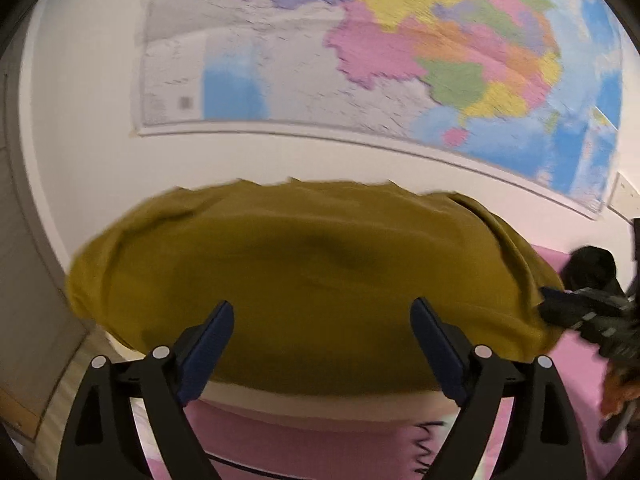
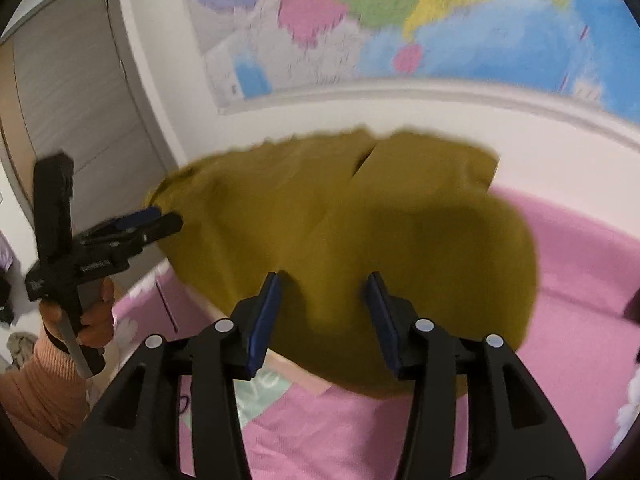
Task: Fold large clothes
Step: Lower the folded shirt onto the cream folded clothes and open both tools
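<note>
With the mustard-yellow garment [image 2: 360, 240] lying partly folded on the pink bed [image 2: 580, 280], both the left gripper [image 1: 322, 340] and right gripper [image 2: 322, 312] are hovering with jaws apart, leaving further folds.

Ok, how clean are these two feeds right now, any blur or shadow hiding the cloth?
Left wrist: motion blur smears the mustard garment and wall map; a dark shadow patch sits mid-cloth. Right wrist: same smear, cloth edges soft, a broad shadow ahead of the right gripper; fisheye bends the map's lower border.
</note>
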`<state>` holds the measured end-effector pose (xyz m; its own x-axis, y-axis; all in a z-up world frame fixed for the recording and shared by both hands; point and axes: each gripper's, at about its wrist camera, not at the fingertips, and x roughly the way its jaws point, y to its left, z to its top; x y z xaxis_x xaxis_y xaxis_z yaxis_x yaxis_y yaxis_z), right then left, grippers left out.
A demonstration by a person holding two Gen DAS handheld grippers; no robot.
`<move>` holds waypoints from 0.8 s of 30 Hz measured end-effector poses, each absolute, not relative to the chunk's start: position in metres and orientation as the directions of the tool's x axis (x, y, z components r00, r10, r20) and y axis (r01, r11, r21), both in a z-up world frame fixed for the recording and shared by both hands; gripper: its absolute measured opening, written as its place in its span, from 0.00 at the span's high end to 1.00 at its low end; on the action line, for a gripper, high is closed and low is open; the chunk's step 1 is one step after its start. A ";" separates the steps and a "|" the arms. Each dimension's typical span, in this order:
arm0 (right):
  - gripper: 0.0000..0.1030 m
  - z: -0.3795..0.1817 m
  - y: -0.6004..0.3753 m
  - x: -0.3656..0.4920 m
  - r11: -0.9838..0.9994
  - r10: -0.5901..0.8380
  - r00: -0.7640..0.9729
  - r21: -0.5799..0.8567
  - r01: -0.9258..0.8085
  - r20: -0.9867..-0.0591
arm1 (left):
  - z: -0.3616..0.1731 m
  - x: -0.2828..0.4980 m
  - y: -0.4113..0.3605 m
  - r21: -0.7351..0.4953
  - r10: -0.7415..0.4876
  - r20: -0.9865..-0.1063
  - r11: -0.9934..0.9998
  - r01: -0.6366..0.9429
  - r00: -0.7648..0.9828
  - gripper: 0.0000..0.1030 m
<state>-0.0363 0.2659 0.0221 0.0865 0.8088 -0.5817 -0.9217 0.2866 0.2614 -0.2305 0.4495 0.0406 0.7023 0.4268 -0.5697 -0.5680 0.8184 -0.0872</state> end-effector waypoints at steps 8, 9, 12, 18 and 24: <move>0.51 0.019 0.257 -0.044 0.308 0.817 0.106 0.273 -0.911 -0.567 | 0.029 -0.219 0.427 -0.041 0.468 -0.577 0.802 -0.596 0.670 0.15; 0.50 0.019 0.253 -0.046 0.308 0.823 0.109 0.277 -0.910 -0.558 | 0.030 -0.221 0.424 -0.044 0.470 -0.575 0.800 -0.599 0.670 0.15; 0.41 0.019 0.244 -0.054 0.302 0.834 0.108 0.283 -0.910 -0.541 | 0.033 -0.224 0.415 -0.039 0.477 -0.564 0.800 -0.599 0.674 0.11; 0.20 0.016 0.227 -0.076 0.315 0.837 0.146 0.246 -0.917 -0.528 | 0.033 -0.236 0.383 -0.042 0.486 -0.533 0.802 -0.595 0.693 0.07; 0.07 0.014 0.208 -0.092 0.340 0.834 0.191 0.211 -0.916 -0.517 | 0.025 -0.249 0.359 -0.084 0.474 -0.541 0.792 -0.605 0.695 0.07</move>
<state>-0.0921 0.2081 0.0144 0.1908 0.8343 -0.5173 -0.9164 0.3402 0.2107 -0.2490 0.3590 0.0246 0.6951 0.4737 -0.5408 -0.6051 0.7917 -0.0843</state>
